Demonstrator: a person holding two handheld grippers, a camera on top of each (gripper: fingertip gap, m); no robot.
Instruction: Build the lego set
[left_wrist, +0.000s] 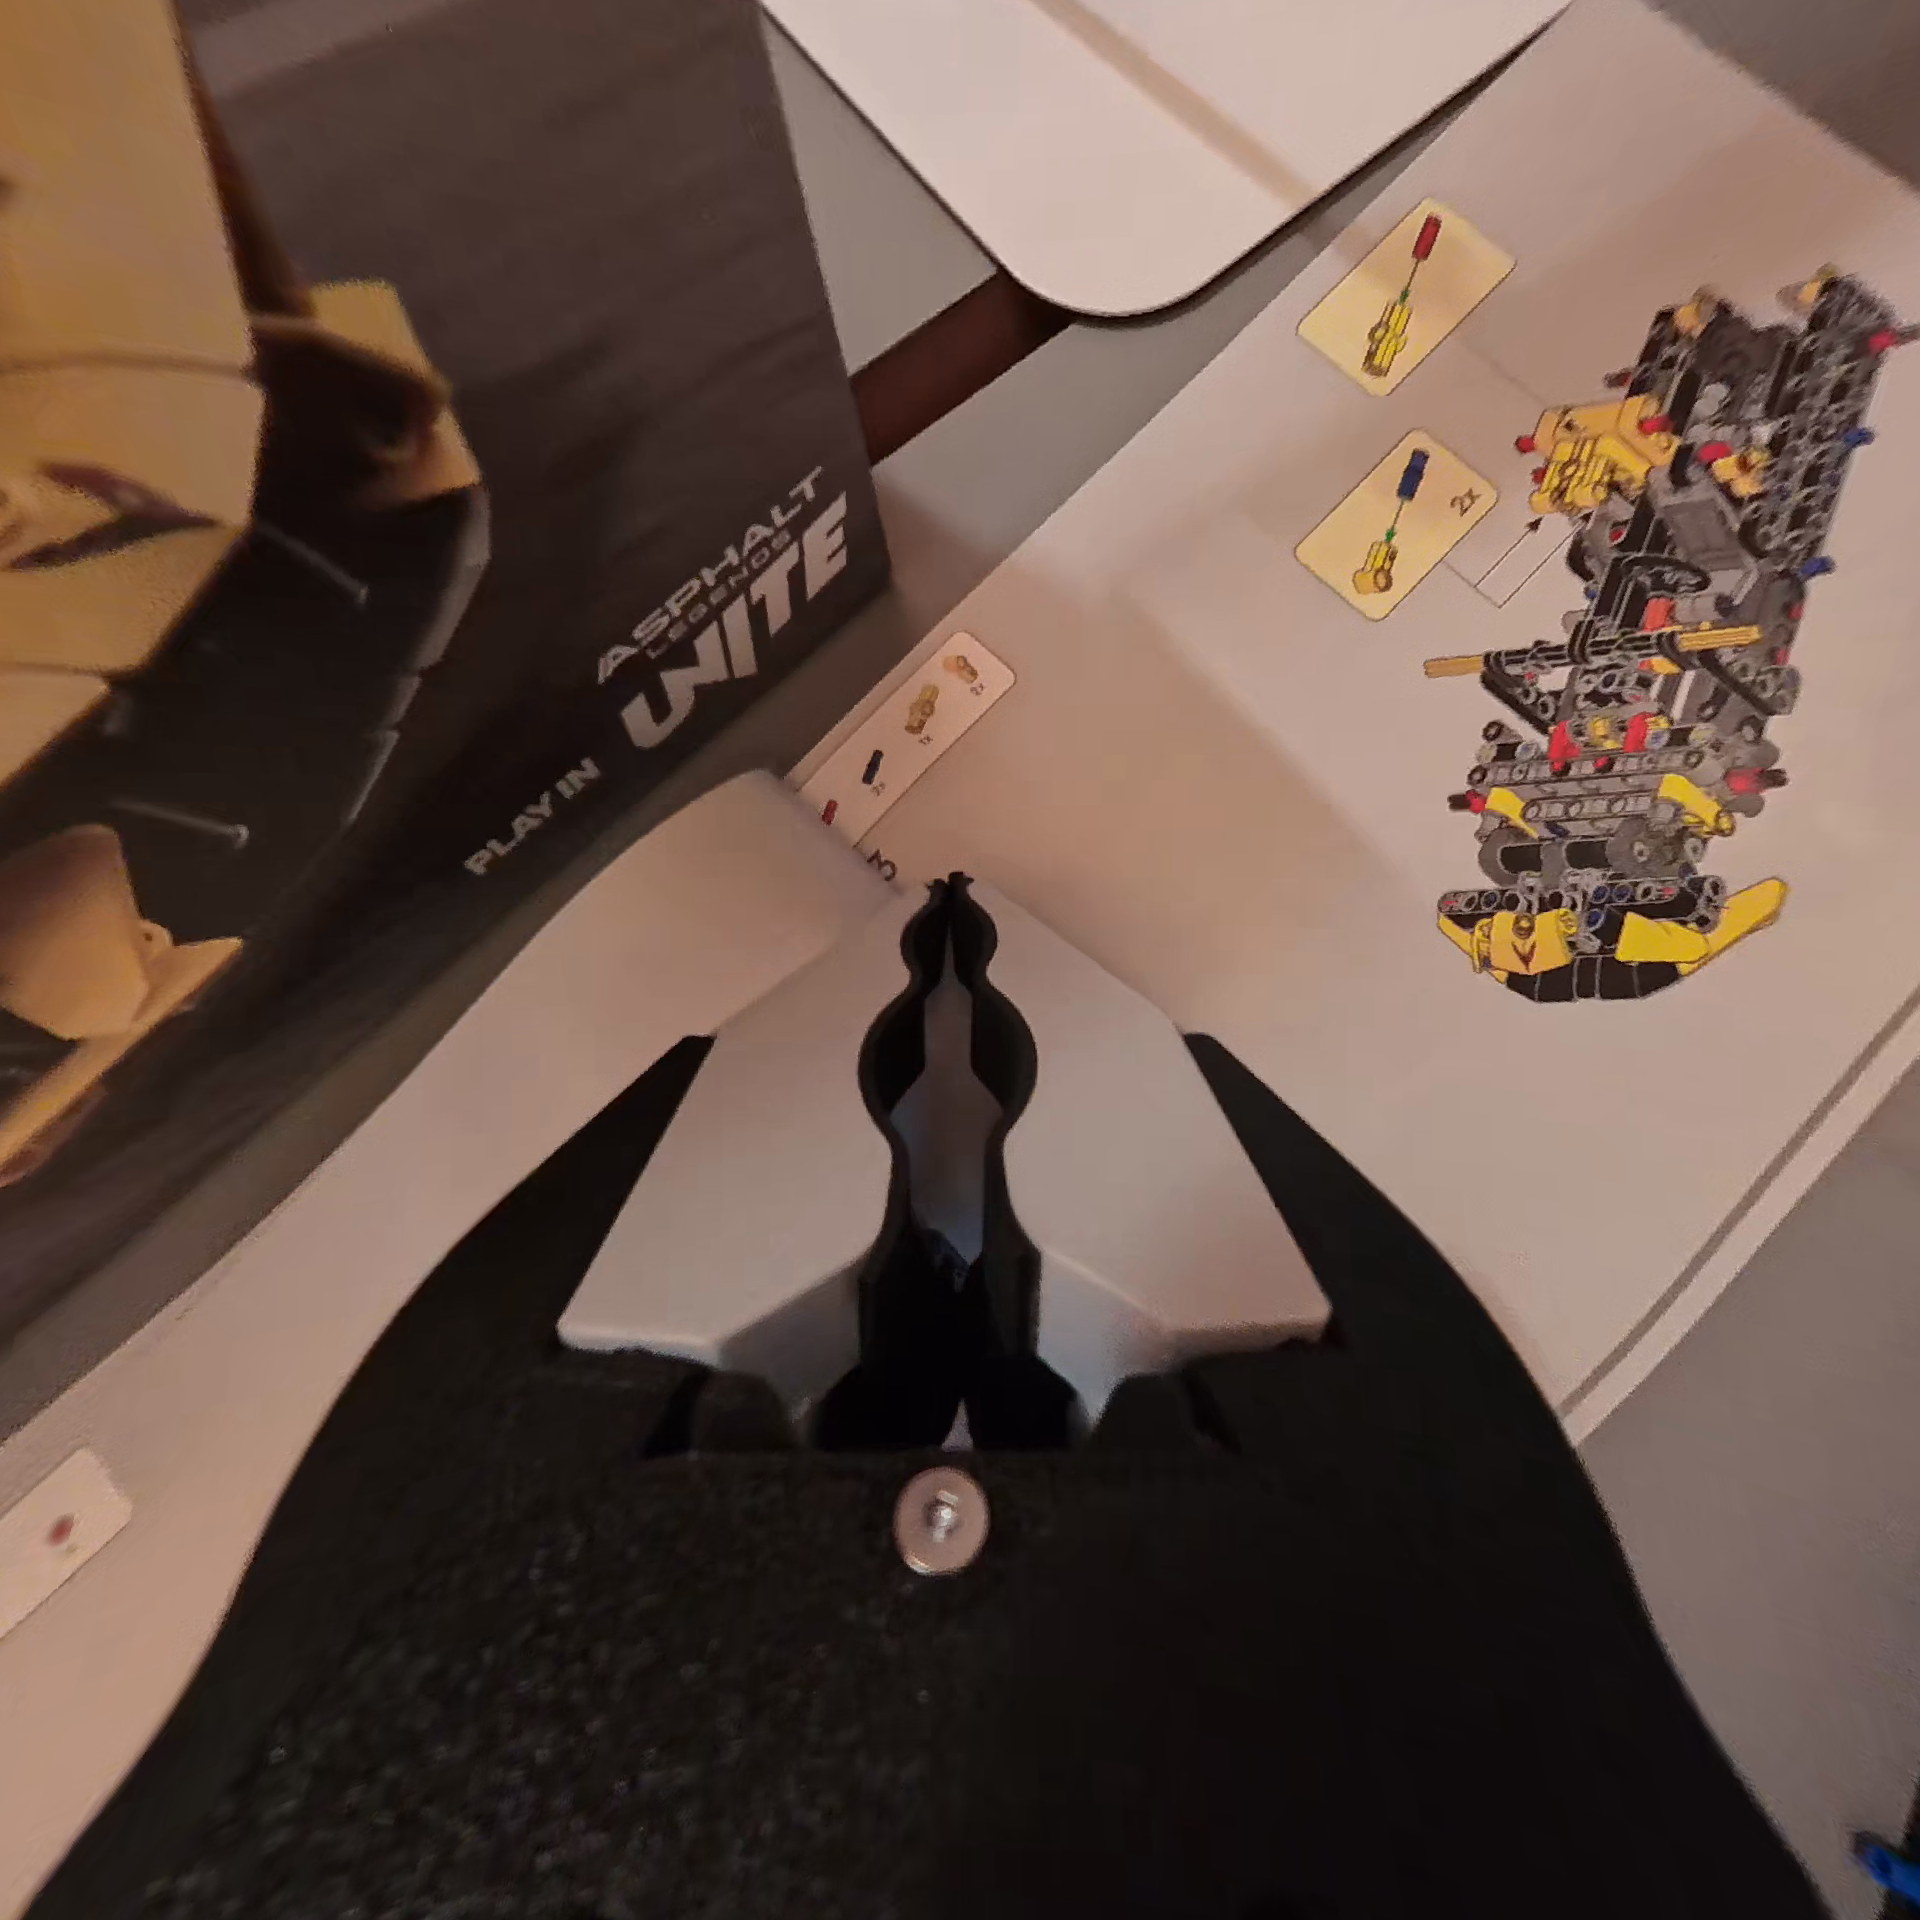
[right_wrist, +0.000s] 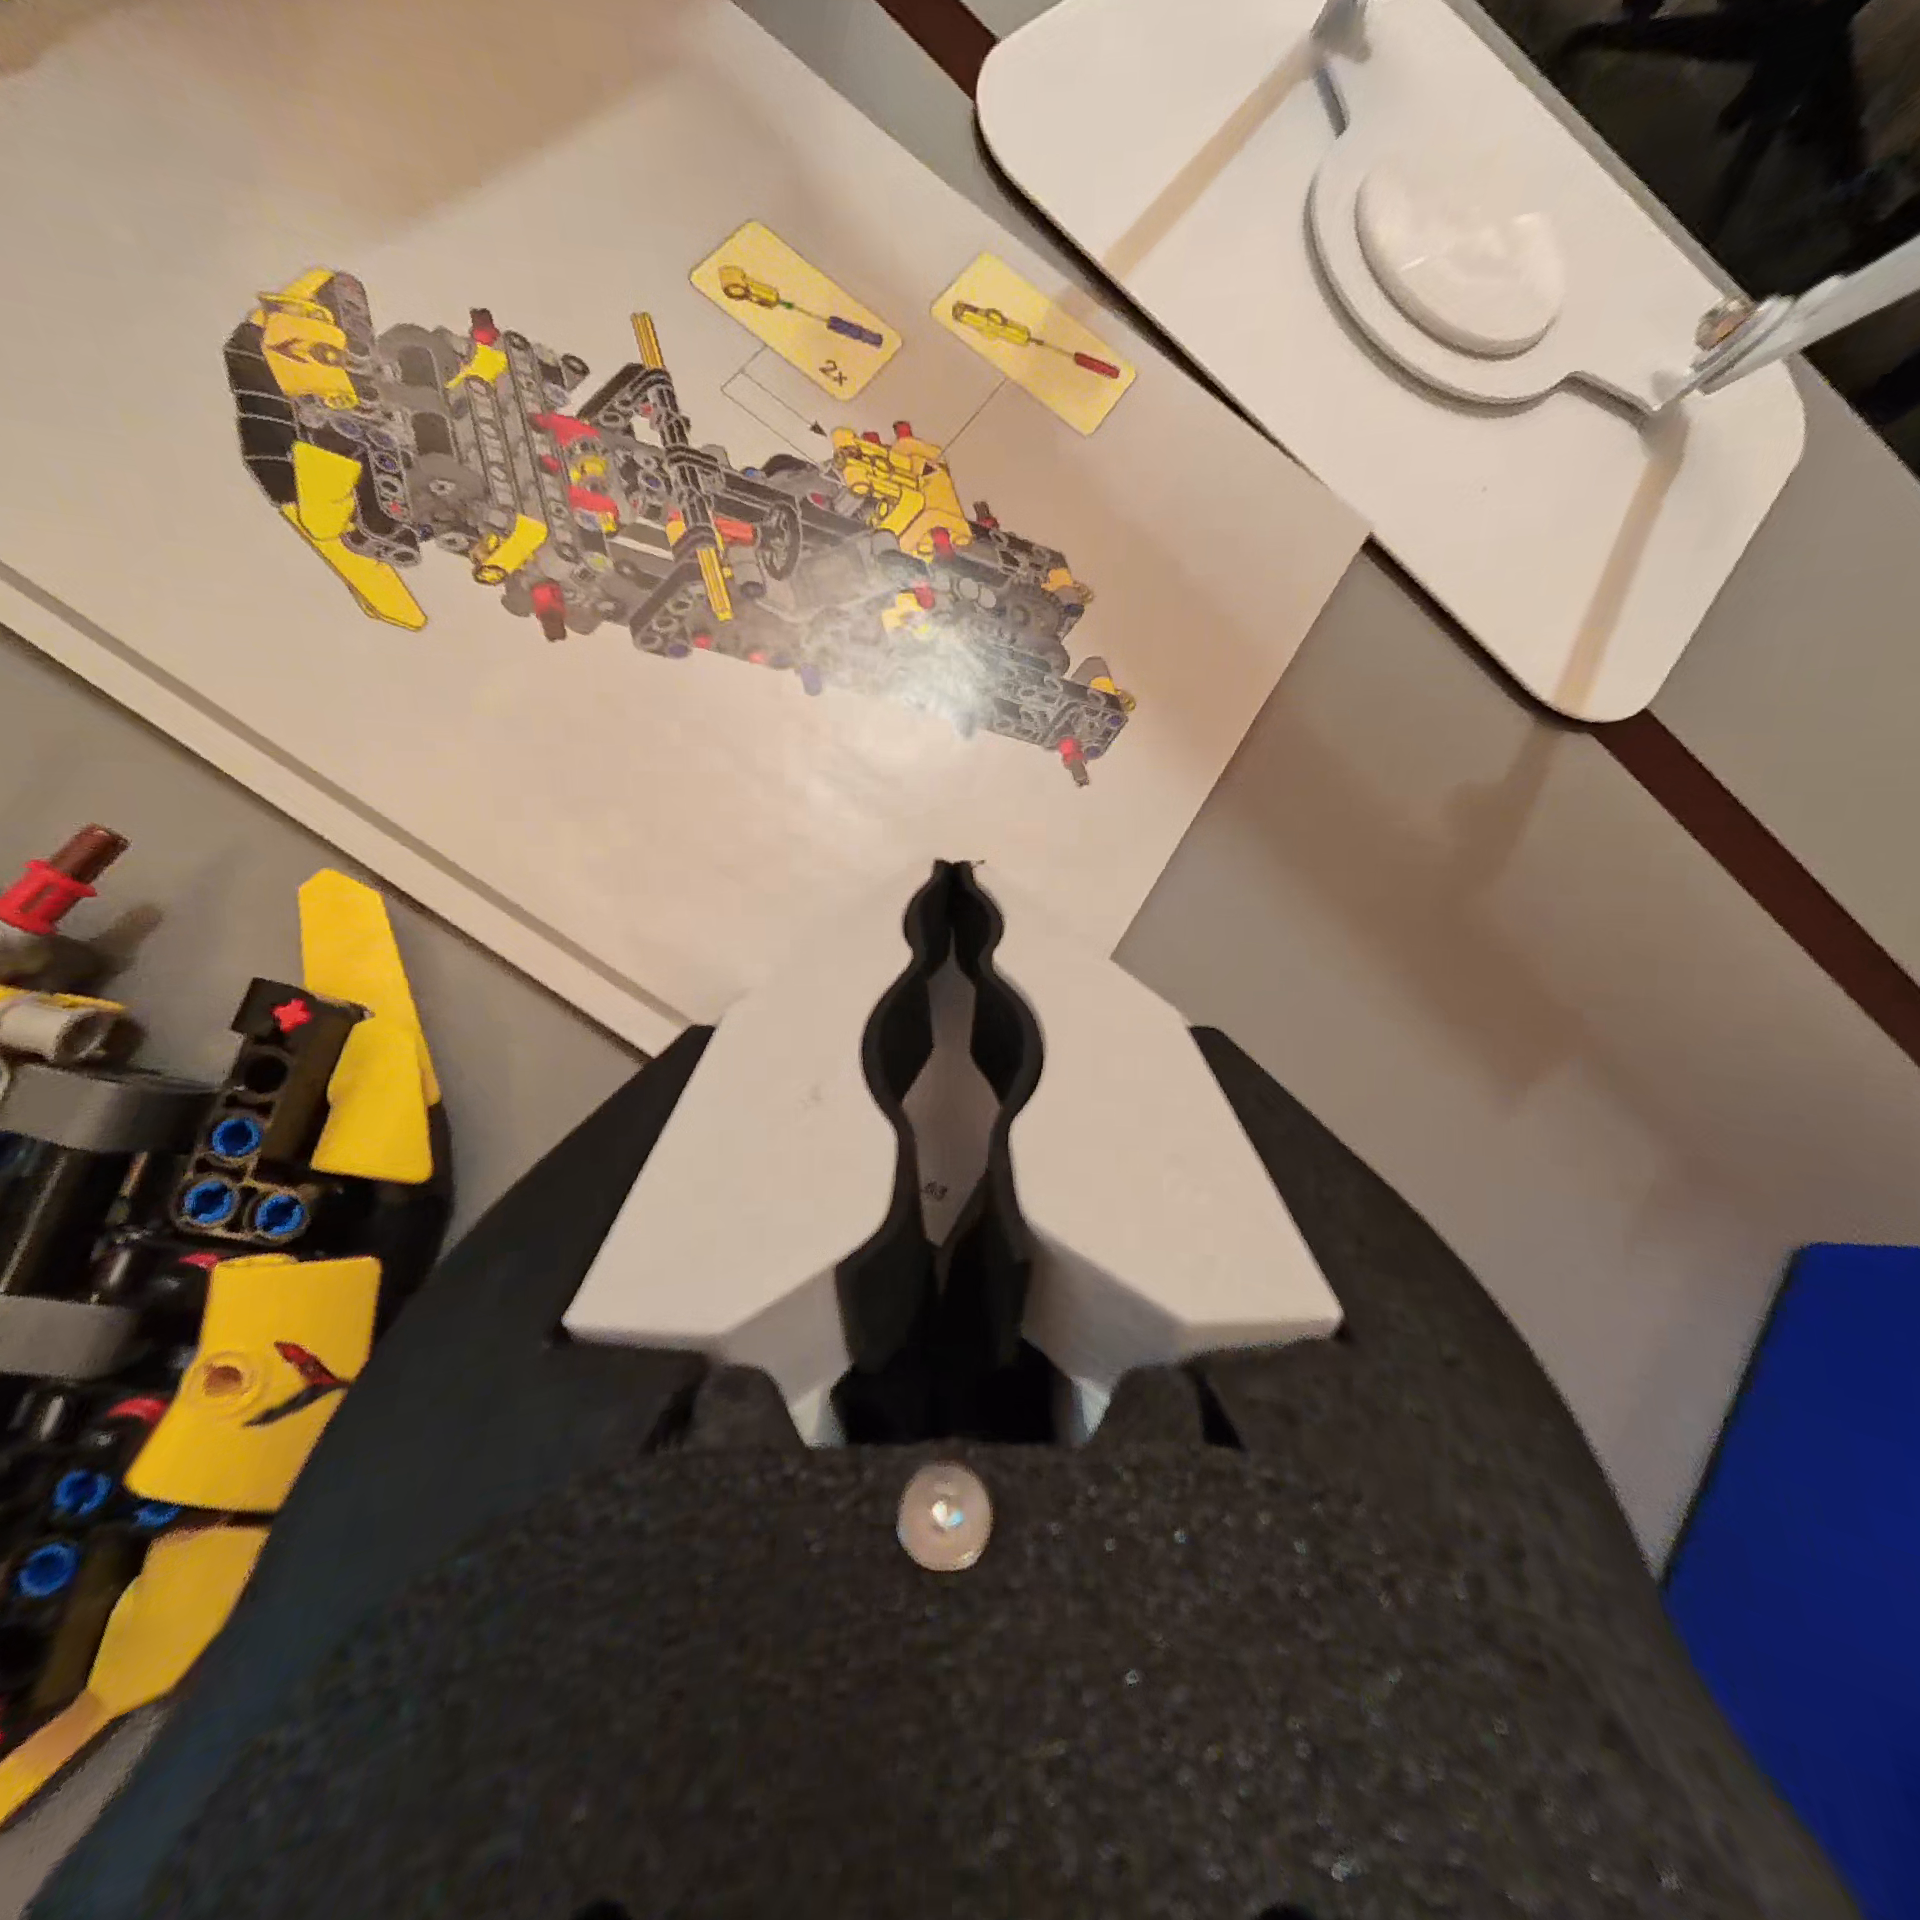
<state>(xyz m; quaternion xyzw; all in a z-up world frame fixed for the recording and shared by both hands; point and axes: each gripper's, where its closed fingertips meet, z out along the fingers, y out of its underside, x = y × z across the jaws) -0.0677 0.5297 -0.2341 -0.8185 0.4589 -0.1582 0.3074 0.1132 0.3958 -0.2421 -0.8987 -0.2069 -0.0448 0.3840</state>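
Observation:
The open instruction booklet (left_wrist: 1195, 831) lies on the table, its page showing a drawn yellow and black car chassis; it also shows in the right wrist view (right_wrist: 644, 748). My left gripper (left_wrist: 954, 885) is shut and empty, its tips above the booklet near the page's parts panel. My right gripper (right_wrist: 954, 868) is shut and empty, its tips above the booklet's lower corner. The partly built lego car (right_wrist: 208, 1247), yellow and black with blue pins, sits at the left edge of the right wrist view, left of my right gripper.
The dark lego set box (left_wrist: 436, 499) stands left of the booklet. A white flat stand base (right_wrist: 1403, 343) with a round disc sits beyond the booklet, also seen in the left wrist view (left_wrist: 1091, 135). A blue flat object (right_wrist: 1808, 1538) lies at the right. The table (right_wrist: 1455, 987) is grey. About 25 cm separates my left fingertips from my right. My left tips are about 40 cm from the blue flat object (right_wrist: 1808, 1538), my right tips only 20 cm.

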